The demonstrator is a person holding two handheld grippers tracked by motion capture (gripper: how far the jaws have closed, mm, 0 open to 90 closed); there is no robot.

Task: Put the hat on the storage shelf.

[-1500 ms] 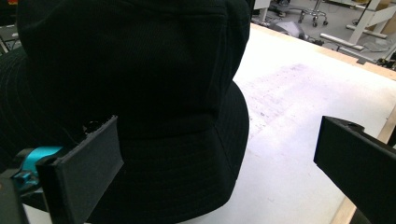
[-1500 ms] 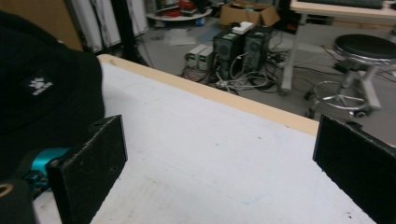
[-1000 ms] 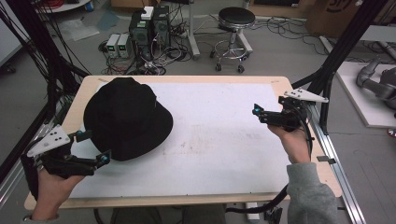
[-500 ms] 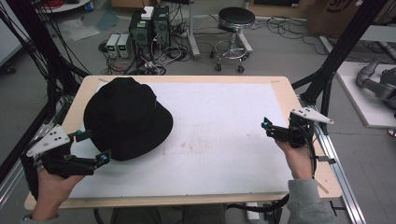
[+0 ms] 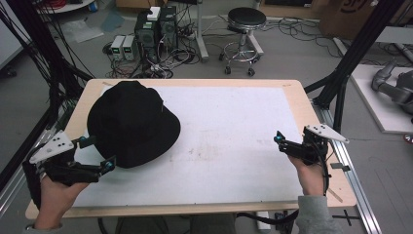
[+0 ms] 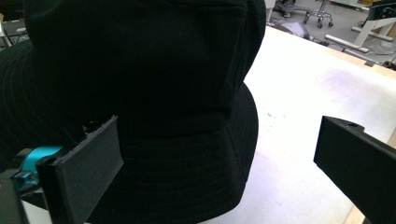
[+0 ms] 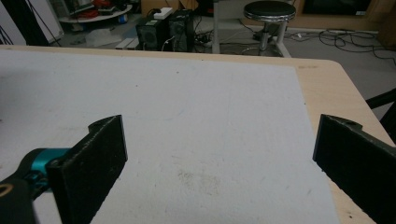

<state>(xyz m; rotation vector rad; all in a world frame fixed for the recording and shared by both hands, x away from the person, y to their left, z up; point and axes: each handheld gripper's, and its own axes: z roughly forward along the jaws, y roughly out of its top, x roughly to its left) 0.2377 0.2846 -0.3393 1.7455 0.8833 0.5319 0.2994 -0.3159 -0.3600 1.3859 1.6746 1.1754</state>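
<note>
A black bucket hat (image 5: 130, 124) is seen left of centre in the high view, lying on the white mat (image 5: 229, 141). The left gripper (image 5: 95, 153) is held at the lower left, its jaws spread wide at the hat's brim (one tip just beside it). The right gripper (image 5: 279, 141), likewise spread with nothing between its jaws, is held at the right edge, well apart from the hat.

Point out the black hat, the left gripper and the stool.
black hat (image 5: 129, 122), high view, on its crown.
left gripper (image 5: 97, 153), high view, midway between its fingertips.
stool (image 5: 246, 17), high view, on its round seat.
</note>
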